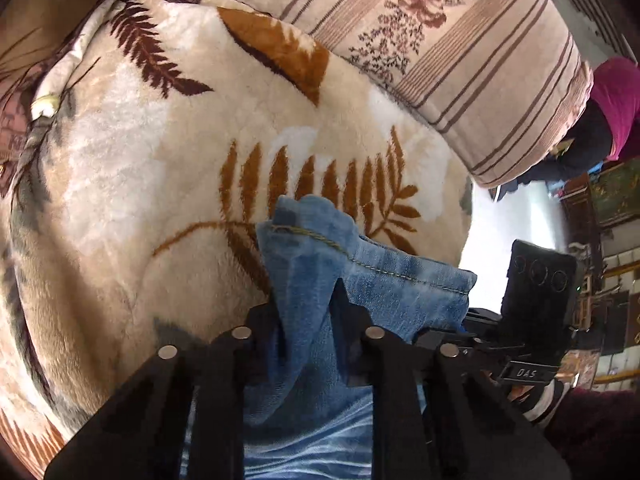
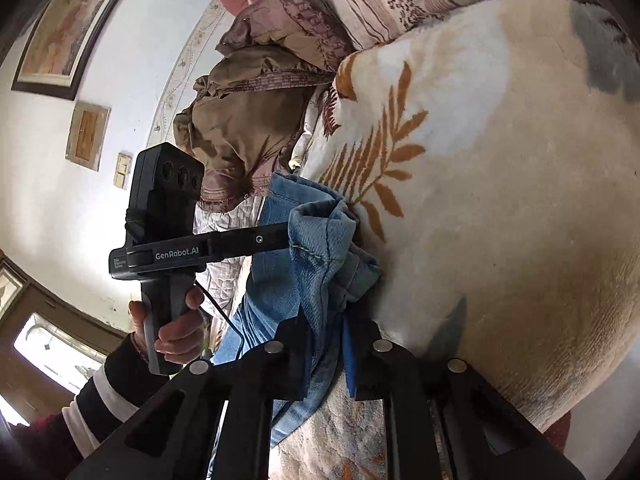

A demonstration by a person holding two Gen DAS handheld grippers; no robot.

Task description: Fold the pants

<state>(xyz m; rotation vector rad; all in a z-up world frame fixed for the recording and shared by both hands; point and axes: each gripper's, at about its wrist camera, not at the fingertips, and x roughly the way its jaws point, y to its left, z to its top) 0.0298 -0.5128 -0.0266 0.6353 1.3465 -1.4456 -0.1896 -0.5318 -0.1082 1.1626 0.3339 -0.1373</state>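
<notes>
The pants are light blue denim jeans point(image 1: 360, 280) with a stitched hem, held up over a cream plush blanket point(image 1: 140, 180) with brown fern patterns. My left gripper point(image 1: 308, 304) is shut on the jeans' hem edge, fabric bunched between its fingers and hanging down below. My right gripper point(image 2: 324, 328) is shut on the jeans point(image 2: 316, 240) too, close beside the left one. The left gripper's body point(image 2: 208, 248) shows in the right wrist view, its tip buried in the denim. The right gripper's body point(image 1: 540, 292) shows at the right in the left wrist view.
A striped floral pillow or cover point(image 1: 460, 40) lies at the back of the bed. A brown ruffled bedcover point(image 2: 248, 112) is piled by the white wall. Framed pictures point(image 2: 68, 28) hang on the wall. Someone in a magenta top point(image 1: 616, 100) is at far right.
</notes>
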